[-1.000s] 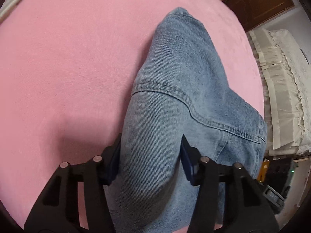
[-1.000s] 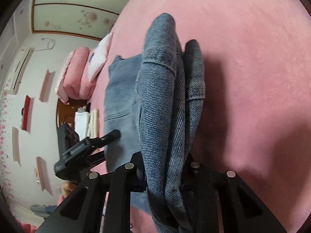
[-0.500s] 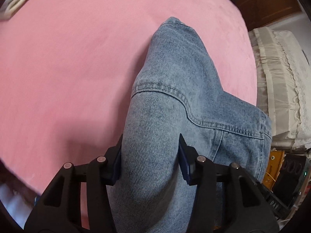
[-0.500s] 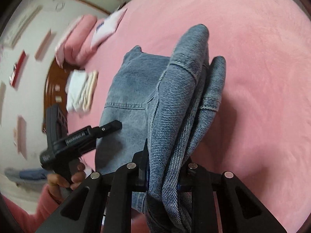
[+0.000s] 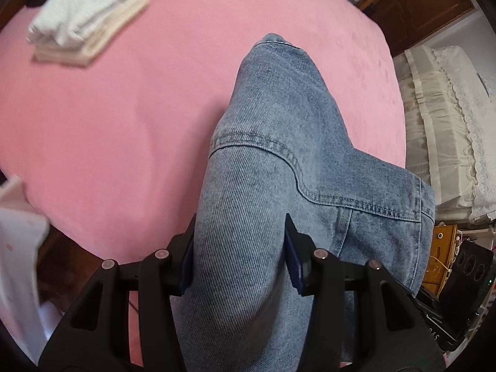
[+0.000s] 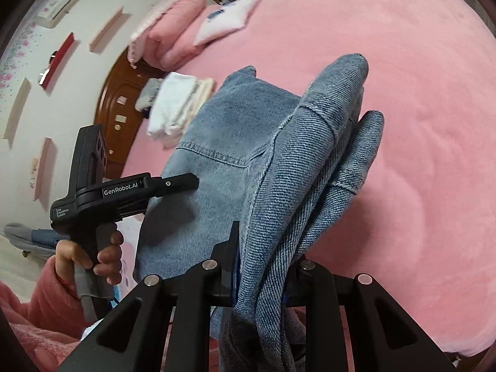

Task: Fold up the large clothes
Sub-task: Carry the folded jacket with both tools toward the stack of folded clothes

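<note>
A pair of light blue jeans (image 5: 279,142) is held up over a pink bed (image 5: 124,108). My left gripper (image 5: 240,241) is shut on a thick fold of the jeans, which drapes away from it toward the bed. My right gripper (image 6: 263,248) is shut on a bunched edge of the jeans (image 6: 310,170), with several layers hanging between its fingers. The left gripper (image 6: 179,183) also shows in the right wrist view, held by a hand and pressed against the denim panel.
A stack of folded white and cream cloths (image 5: 83,21) lies at the far left of the bed, also seen in the right wrist view (image 6: 176,105). Pink pillows (image 6: 173,28) and a white pillow (image 6: 229,18) lie at the bed's head. A white frilled bedspread (image 5: 449,130) is at the right.
Both grippers have lifted and pulled back with the jeans, so more of the bed and the folded cloths came into view. Both grips have stayed the same.
</note>
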The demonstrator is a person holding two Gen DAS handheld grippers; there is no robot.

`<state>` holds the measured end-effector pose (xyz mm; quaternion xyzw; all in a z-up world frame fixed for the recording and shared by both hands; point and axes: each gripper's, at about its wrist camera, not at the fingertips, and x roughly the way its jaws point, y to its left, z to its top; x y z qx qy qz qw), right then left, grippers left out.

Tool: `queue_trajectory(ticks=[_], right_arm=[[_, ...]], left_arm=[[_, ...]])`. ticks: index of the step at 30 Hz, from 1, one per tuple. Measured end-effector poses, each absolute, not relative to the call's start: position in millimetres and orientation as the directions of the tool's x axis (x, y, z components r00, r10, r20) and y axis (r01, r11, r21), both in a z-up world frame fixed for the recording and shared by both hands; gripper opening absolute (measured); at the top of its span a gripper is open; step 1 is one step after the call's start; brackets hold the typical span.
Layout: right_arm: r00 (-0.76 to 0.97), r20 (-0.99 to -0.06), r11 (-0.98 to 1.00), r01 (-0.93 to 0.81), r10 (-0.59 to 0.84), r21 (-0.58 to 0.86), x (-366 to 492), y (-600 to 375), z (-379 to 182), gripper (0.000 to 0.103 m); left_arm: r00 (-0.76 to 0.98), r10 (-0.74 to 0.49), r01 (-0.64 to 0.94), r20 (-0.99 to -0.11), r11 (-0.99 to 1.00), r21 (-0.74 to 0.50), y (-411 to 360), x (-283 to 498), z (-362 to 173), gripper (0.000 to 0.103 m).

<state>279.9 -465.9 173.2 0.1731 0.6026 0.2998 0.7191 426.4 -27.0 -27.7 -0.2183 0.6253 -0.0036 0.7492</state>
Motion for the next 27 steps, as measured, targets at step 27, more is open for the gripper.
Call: queue_trajectory(ticks=[27], right_arm=[[0.26,-0.575,0.608,-0.553,0.776,0.569,419.9,26.4,234.9,0.017]], left_arm=[[0.548,0.009,-0.312,-0.837,0.93,-0.194,550.8,570.5,151.3,0.045]])
